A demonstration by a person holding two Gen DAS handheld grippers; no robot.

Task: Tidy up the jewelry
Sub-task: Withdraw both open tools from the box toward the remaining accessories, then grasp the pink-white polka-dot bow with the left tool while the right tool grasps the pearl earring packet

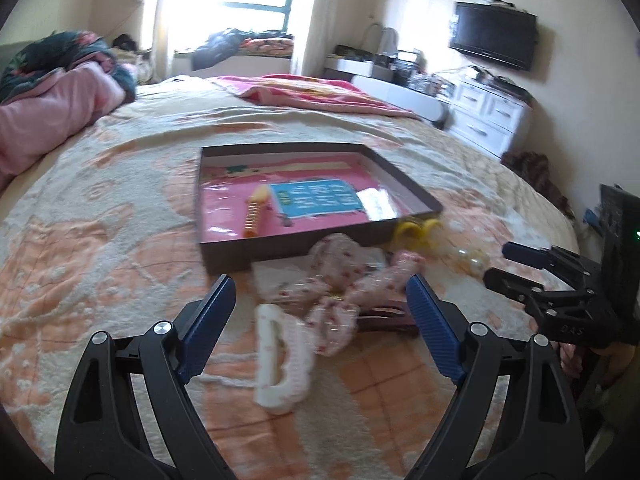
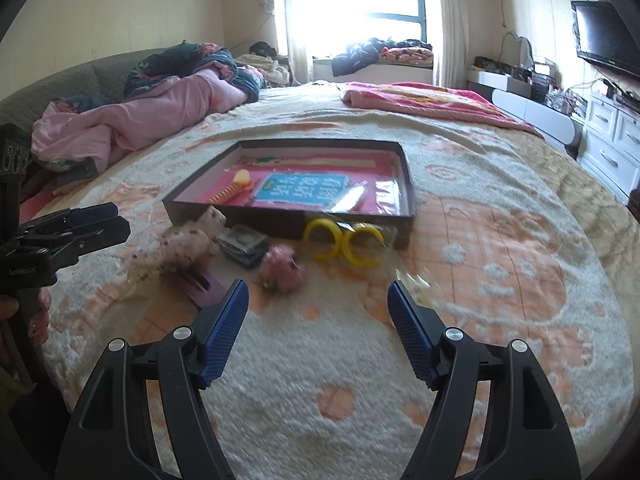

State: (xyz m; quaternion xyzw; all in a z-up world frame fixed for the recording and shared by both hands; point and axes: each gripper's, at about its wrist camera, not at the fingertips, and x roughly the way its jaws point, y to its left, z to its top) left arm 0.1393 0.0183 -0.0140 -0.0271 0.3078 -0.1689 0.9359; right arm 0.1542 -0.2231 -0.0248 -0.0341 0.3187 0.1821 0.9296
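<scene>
On a bed covered with a cream and peach blanket [image 2: 500, 240] lies a shallow dark box [image 1: 224, 256] with a pink lining, and inside it rest an orange-and-yellow comb clip [image 1: 255, 210] and a blue card [image 1: 316, 198] printed with characters. The jewelry and hair pieces are scattered on the blanket just in front of the box's near wall: a floral fabric scrunchie [image 1: 340, 276], a white claw clip [image 1: 276, 360] lying nearest the left wrist camera, a pair of yellow open rings [image 2: 344, 240] close against the box wall, a small dark case [image 2: 242, 246], a pink flower-like piece [image 2: 280, 270] and a flat purple clip [image 2: 208, 288]. The left gripper [image 1: 320, 300] hangs over the scrunchie and white clip with its blue-padded jaws spread wide and nothing pinched between them. The right gripper [image 2: 318, 304] is likewise released, its jaws apart above bare blanket, short of the pink piece and the yellow rings (a clear, pale item beside its right finger is too blurred to identify). Each gripper shows at the edge of the other's view, held by a hand [image 2: 38, 312].
</scene>
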